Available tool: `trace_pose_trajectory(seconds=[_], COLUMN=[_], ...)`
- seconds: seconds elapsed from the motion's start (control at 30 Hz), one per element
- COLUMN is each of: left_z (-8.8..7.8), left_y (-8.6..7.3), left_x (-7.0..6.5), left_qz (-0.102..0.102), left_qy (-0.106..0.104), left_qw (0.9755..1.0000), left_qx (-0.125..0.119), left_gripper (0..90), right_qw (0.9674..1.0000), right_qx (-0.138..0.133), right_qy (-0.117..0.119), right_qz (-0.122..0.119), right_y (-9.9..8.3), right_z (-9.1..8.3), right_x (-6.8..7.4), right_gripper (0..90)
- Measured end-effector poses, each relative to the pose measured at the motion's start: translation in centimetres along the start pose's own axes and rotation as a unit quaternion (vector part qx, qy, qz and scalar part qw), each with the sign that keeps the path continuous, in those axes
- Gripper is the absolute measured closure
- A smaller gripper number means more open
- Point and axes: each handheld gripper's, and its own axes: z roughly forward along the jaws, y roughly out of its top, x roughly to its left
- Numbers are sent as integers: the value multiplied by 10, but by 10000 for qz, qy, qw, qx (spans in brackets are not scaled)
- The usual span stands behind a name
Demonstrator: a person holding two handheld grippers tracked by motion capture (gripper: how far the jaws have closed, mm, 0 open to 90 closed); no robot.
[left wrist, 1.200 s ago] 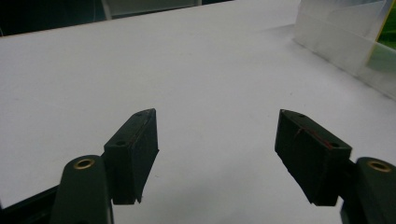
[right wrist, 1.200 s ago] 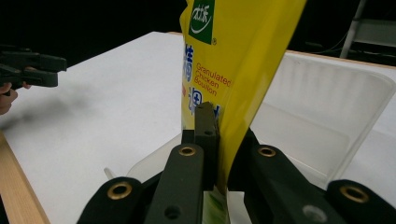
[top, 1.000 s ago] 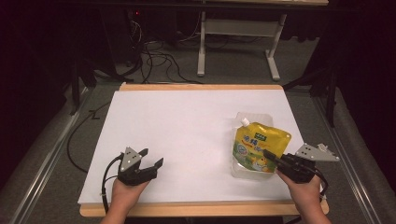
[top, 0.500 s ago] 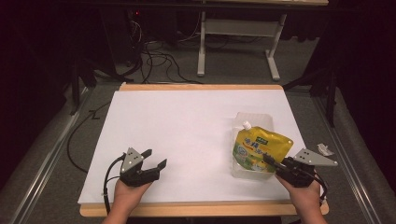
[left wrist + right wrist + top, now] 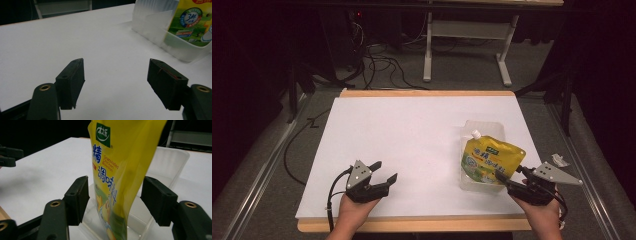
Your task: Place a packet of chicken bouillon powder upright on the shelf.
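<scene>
Clear tub (image 5: 482, 152) holds the yellow pouch (image 5: 490, 159). Right gripper (image 5: 510, 176) jaws have just been opening, straddling the pouch without pressing. Left gripper (image 5: 383, 170) jaws apart, holding nothing.

Setting: lab or recording studio, dimly lit. Evidence: 1 surface (image 5: 412, 135) with a white top and wooden edge, standing in a dark room; black curtains (image 5: 257, 55) along the sides; loose cables (image 5: 372, 60) on grey carpet (image 5: 277, 165) behind and to the left; white metal frame (image 5: 464, 35) of a 2nd table at the back; metal rails (image 5: 259, 175) flanking the surface on both sides.
</scene>
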Motion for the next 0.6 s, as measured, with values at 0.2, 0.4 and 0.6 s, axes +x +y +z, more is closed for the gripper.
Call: trace_pose_trajectory(seconds=[0.2, 0.4, 0.6], left_z=[6, 15, 16], left_y=[4, 8, 9], left_x=[-7, -12, -14], left_qz=[73, 128, 207], left_qy=[-157, -241, -261], left_qw=[9998, 9996, 9994], left_qx=[-16, -10, -1], left_gripper=[306, 305, 305], right_qw=[9998, 9982, 9968], right_qx=[-170, -591, -683], right_qy=[-88, -135, 269], right_qz=[-23, -38, -332], right_y=[3, 13, 24], right_z=[-22, -51, -48], right_x=[6, 20, 47], right_gripper=[368, 369, 347])
